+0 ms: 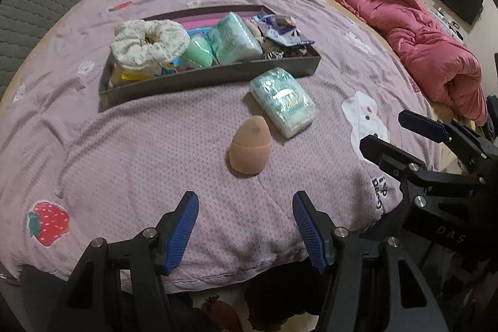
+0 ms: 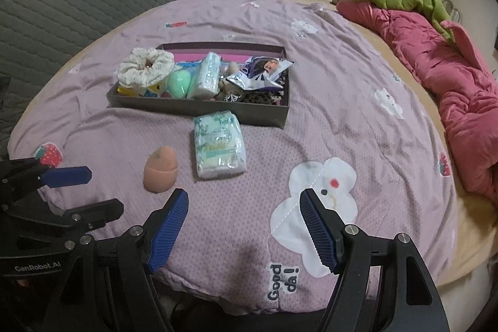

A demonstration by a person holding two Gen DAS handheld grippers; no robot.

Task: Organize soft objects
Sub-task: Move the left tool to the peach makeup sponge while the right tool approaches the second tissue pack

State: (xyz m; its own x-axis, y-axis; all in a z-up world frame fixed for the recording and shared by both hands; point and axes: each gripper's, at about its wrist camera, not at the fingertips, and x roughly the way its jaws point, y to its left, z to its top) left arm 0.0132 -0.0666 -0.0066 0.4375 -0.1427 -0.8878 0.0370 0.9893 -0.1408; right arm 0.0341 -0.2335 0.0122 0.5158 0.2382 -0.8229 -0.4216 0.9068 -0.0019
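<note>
Status: mostly done, we judge. The grey box (image 2: 199,109) on the lilac bedspread (image 2: 311,120) already holds a frilly scrunchie (image 2: 146,67), a green sponge egg (image 2: 180,85), one tissue pack (image 2: 208,76), a crumpled foil pouch (image 2: 264,72) and some patterned fabric bits we can't identify.

Two items left outside: the peach sponge egg (image 1: 249,145) and a second tissue pack (image 1: 282,101). Both lie on the bedspread just in front of the box's near wall, close beside each other; touching or not, we can't tell.

Our left gripper (image 1: 246,226) has its jaws apart and nothing between them, lined up roughly below the peach egg. Our right gripper (image 2: 244,227) is also spread and empty, and sits over the white cloud patch (image 2: 314,207), to the right of the tissue pack.

Room: open bedspread around both loose items, no obstacles on the approach. The box is crowded; free room looks best along the back. Bed edge runs right under both grippers. Pink duvet (image 2: 451,83) is well off to the right, not a concern. The grippers are near each other, so we mind a clash.
</note>
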